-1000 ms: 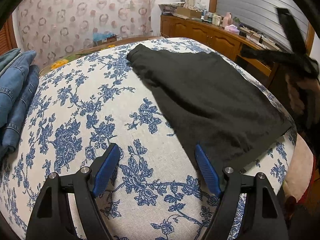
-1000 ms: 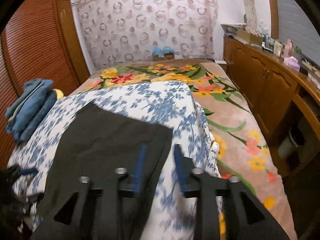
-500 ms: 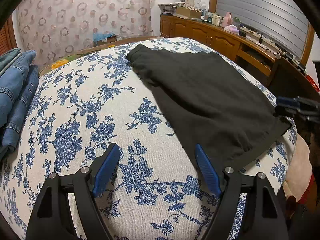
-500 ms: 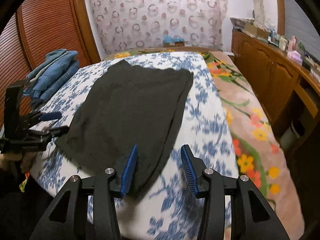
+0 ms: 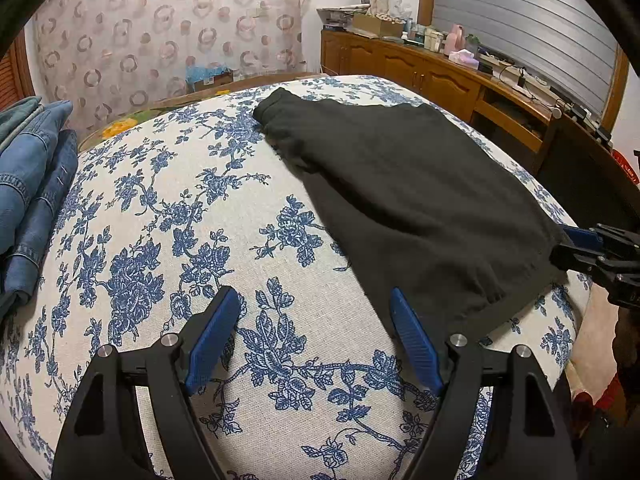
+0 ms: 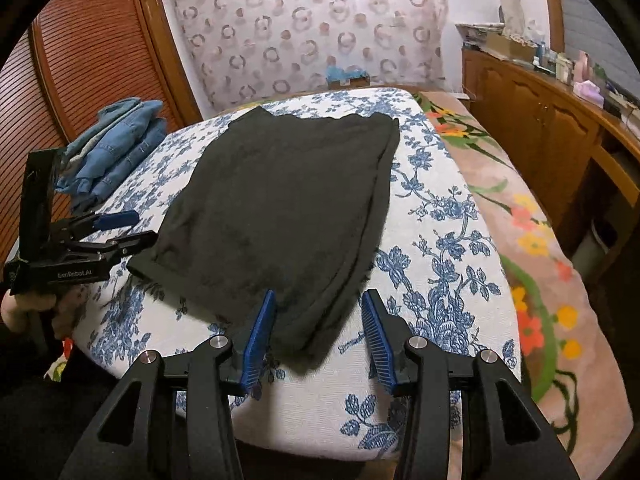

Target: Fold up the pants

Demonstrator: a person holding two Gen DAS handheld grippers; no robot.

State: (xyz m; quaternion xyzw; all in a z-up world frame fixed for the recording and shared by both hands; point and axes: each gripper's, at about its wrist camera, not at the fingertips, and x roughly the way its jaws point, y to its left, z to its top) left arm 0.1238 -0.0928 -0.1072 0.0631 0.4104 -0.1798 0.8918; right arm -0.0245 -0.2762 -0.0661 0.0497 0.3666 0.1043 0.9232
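Note:
Black pants (image 5: 400, 196) lie flat on a blue-flowered white cloth (image 5: 168, 232); they also show in the right wrist view (image 6: 280, 200). My left gripper (image 5: 314, 320) is open and empty, low over the cloth, its right finger at the pants' near edge. In the right wrist view the left gripper (image 6: 132, 228) sits open beside the pants' left corner. My right gripper (image 6: 318, 312) is open, its fingers standing either side of the pants' near right corner. In the left wrist view the right gripper (image 5: 576, 244) sits at the pants' right corner.
Folded blue jeans (image 5: 28, 184) are stacked at the left edge, also in the right wrist view (image 6: 116, 148). A wooden cabinet (image 6: 552, 128) with clutter runs along the right. A flowered bedspread (image 6: 532, 240) lies beyond the cloth's right edge. Wooden slatted doors (image 6: 80, 60) stand at the left.
My right gripper swung down from above to the pants' near right corner and opened wider. My left gripper has stayed in place and open.

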